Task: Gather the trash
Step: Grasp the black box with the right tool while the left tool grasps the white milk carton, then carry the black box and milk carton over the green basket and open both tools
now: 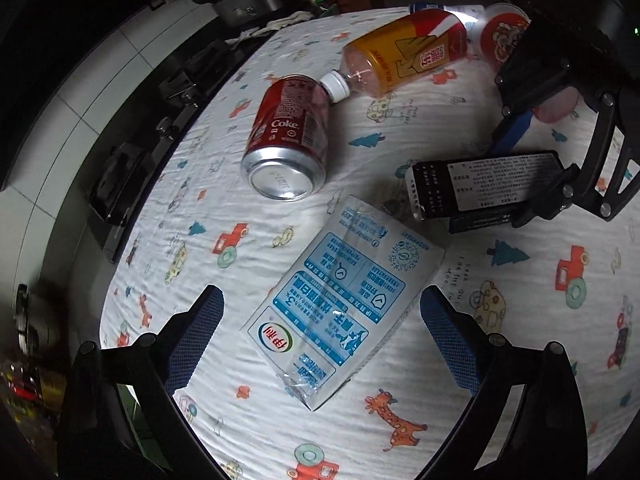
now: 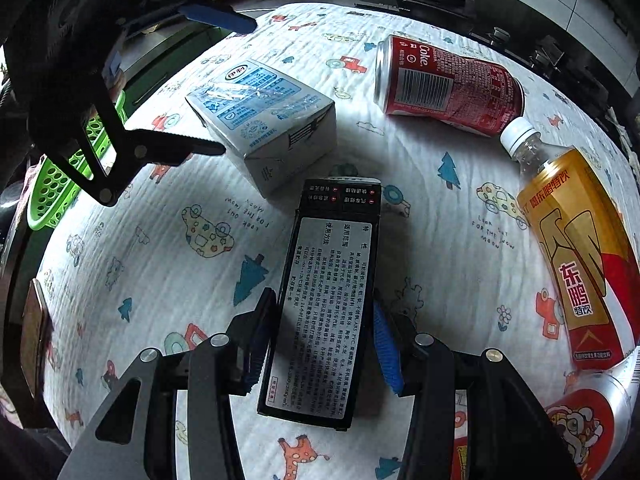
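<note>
A white and blue milk carton [image 1: 340, 304] lies flat on the patterned cloth between the fingers of my open left gripper [image 1: 322, 328]; it also shows in the right wrist view [image 2: 264, 120]. My right gripper [image 2: 320, 344] is shut on a black box [image 2: 326, 292] with white print, which rests on the cloth; the box also shows in the left wrist view [image 1: 484, 184]. A dented red Coke can [image 1: 288, 136] lies on its side beside a yellow-labelled plastic bottle [image 1: 404, 54]. A red and silver can [image 1: 504, 30] lies behind it.
The cloth-covered table [image 1: 520, 360] has a dark edge at the left with black fixtures [image 1: 120, 188]. A green perforated basket [image 2: 64, 176] sits beyond the table's edge in the right wrist view. White tiled floor [image 1: 100, 80] lies beyond.
</note>
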Motion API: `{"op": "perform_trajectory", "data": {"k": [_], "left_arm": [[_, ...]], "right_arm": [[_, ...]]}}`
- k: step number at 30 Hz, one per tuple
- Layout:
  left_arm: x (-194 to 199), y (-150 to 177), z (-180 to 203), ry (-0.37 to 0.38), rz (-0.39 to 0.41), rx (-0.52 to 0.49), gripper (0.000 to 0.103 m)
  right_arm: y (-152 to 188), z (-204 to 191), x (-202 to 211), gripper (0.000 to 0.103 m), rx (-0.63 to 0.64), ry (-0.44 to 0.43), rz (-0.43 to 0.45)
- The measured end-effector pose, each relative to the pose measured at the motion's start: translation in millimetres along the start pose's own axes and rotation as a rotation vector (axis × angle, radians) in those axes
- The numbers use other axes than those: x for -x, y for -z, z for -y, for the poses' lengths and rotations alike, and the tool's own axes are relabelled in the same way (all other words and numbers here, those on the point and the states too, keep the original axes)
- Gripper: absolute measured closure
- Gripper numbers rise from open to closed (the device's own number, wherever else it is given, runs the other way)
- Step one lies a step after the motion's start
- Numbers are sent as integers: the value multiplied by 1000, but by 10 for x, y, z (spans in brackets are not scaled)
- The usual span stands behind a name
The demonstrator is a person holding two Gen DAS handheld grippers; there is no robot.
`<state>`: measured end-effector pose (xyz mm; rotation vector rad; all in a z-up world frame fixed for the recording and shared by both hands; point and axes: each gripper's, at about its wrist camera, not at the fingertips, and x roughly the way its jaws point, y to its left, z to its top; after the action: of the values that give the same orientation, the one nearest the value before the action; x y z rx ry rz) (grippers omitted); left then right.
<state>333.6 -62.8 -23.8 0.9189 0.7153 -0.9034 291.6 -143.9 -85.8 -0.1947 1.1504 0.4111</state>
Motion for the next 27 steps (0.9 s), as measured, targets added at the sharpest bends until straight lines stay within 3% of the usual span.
{"op": "perform_trajectory", "data": {"k": [5, 8, 14, 20, 27], "left_arm": [[-167, -13, -32, 61, -32, 3, 6], [-234, 26, -93, 115, -39, 85, 10], [-101, 118, -89, 113, -10, 227, 25], [102, 293, 27, 57, -13, 346, 33], [665, 749, -31, -78, -5, 531, 34]], "right_arm": [[-7, 15, -3, 57, 3, -5, -1], [-11, 31, -3, 57, -3, -9, 4], [-25, 17, -1, 58, -21, -7, 14], [-79, -130, 116, 58, -27, -23, 39], [-252, -579, 283, 59, 34, -65, 79]]}}
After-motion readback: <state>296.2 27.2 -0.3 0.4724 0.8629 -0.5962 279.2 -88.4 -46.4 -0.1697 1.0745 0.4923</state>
